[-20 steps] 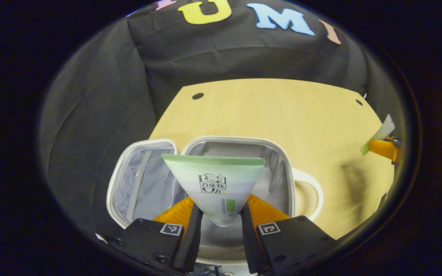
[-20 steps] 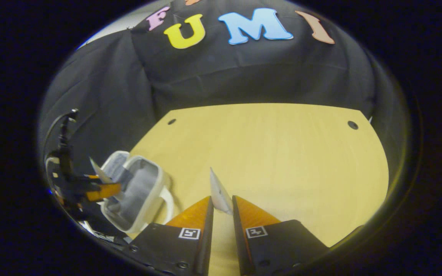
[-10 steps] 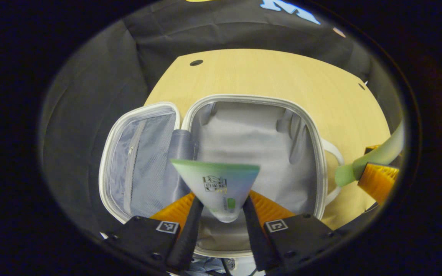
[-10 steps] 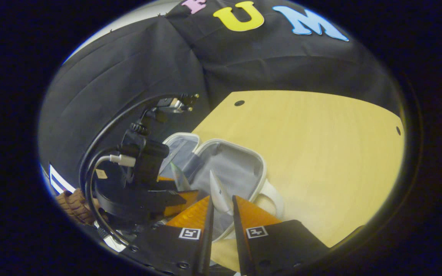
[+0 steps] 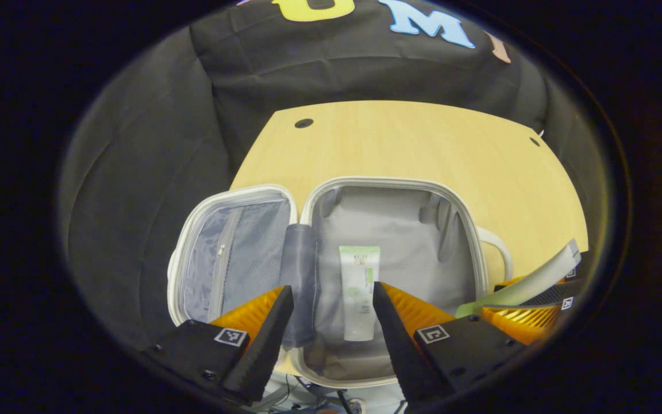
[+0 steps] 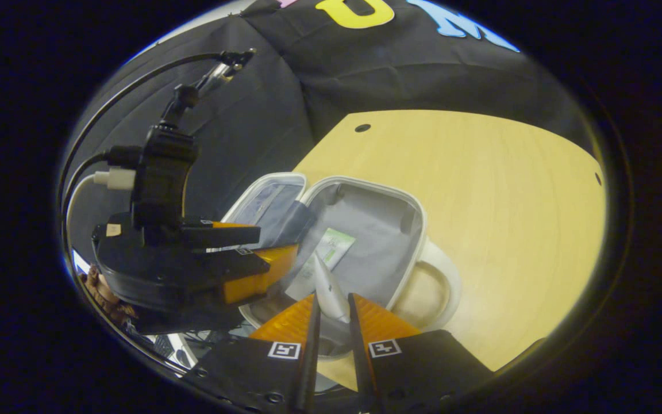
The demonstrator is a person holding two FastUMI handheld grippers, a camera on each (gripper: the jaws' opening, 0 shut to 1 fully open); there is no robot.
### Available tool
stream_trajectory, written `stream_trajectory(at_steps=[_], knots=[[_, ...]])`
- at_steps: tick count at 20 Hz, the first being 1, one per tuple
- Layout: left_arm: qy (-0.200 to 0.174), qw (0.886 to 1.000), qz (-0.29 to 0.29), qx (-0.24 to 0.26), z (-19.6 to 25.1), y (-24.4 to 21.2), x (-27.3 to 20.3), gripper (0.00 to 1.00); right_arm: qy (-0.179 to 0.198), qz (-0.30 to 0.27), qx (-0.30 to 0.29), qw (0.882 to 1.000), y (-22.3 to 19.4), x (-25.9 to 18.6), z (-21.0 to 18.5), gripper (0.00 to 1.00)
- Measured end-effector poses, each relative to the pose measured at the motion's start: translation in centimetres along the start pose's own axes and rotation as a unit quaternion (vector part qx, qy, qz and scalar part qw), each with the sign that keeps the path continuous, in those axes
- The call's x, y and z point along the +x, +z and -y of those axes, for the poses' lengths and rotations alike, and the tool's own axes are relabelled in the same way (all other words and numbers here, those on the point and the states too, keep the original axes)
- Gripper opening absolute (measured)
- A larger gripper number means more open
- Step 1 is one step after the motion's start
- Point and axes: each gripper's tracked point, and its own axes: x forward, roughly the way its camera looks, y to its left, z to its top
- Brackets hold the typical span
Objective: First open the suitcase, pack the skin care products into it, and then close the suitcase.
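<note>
Suitcase [image 5: 469, 230] lies open flat on the tabletop [image 5: 400, 138], its mesh lid [image 5: 233, 247] folded out alongside. A green-and-white tube [image 5: 360, 290], gripped a second ago by the left gripper [image 5: 328, 322], now lies lengthwise on the grey lining, and that gripper hangs released above it with jaws spread. The right gripper [image 6: 331, 325] is clenched on a second tube [image 6: 330, 293], apparently poised over the case's near rim, though the angle is poor. One product is packed, one remains. Bare lining beside the first tube leaves room; the handle [image 6: 446, 287] juts toward the open tabletop.
</note>
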Motion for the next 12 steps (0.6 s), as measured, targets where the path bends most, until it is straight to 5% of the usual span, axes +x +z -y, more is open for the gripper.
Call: stream_trajectory(at_steps=[4,8,12], knots=[[0.005,1.000,0.006,-0.003,-1.4,0.0,-0.6,0.92,-0.029,0.015,-0.006,0.999,1.1,-0.5,0.1,0.29],[0.011,1.000,0.010,-0.009,-3.4,-0.1,-1.4,0.92,-0.049,0.026,-0.007,0.998,1.8,1.1,0.2,0.60],[0.021,0.999,0.013,-0.021,-5.7,-0.5,-1.8,0.91,-0.052,0.030,0.000,0.998,2.5,1.3,0.1,0.65]])
